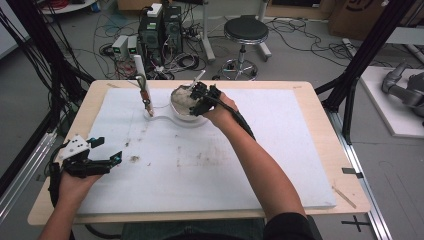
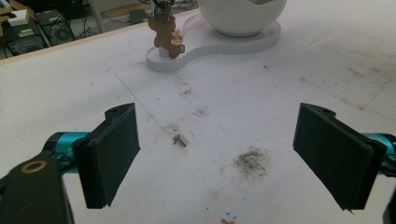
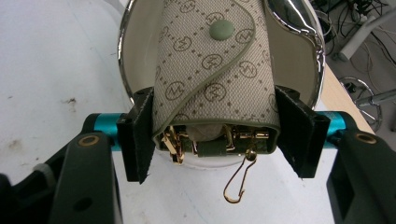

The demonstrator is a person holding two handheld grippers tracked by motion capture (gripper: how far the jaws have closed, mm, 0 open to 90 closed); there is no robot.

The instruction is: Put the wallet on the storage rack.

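Clamping a beige monogram-patterned fabric key pouch (image 3: 215, 79) between both pads, the right gripper (image 3: 215, 135) holds it over the mouth of the round white chrome-rimmed bowl (image 3: 140, 60); the right gripper view alone reveals the pouch's green snap button and a gold hook dangling from its open end. From the high view, the right gripper (image 1: 204, 98) reaches into the bowl (image 1: 181, 100) at the far side of the white foam board (image 1: 280, 165). Near the board's left edge, the left gripper (image 1: 104, 150) has its jaws wide apart with nothing between them. Its own view shows a brown figure-shaped charm (image 2: 167, 38) hanging beside the bowl.
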